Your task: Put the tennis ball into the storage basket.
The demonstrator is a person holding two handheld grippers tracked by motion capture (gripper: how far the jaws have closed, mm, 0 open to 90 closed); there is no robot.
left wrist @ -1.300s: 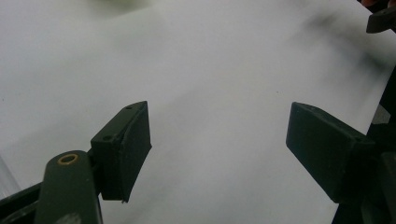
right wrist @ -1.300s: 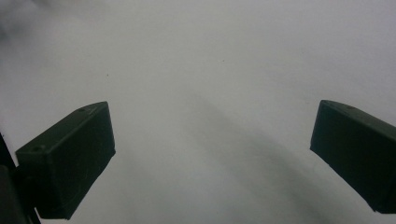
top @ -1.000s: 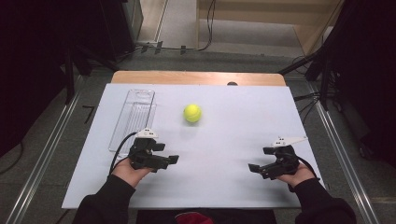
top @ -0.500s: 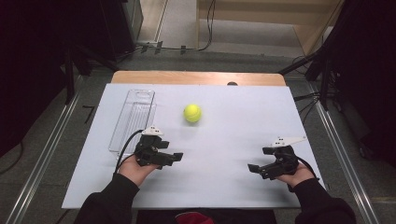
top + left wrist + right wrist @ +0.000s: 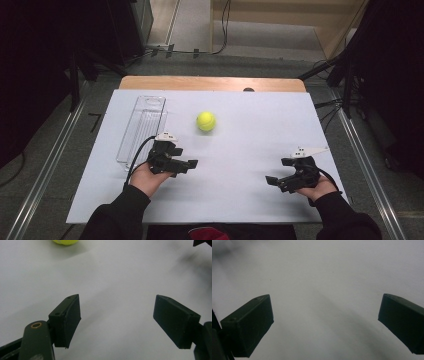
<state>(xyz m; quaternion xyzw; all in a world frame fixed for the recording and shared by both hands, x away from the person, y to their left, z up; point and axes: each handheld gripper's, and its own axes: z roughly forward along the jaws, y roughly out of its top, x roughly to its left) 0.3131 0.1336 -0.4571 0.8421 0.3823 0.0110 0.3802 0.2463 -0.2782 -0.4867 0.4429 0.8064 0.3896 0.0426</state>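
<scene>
Tennis ball untouched; both grippers empty.

Your left gripper [image 5: 192, 164] stands with jaws apart and nothing between them, low over the white table sheet [image 5: 240, 200]. Your right gripper [image 5: 271, 180] is likewise released, well apart from everything. The tennis ball [image 5: 206, 121] lies free on the sheet, ahead of your left gripper and just right of the clear plastic tray [image 5: 131, 145], which sits empty. In my judgement, approach, grasp and placement all remain to be done.
</scene>
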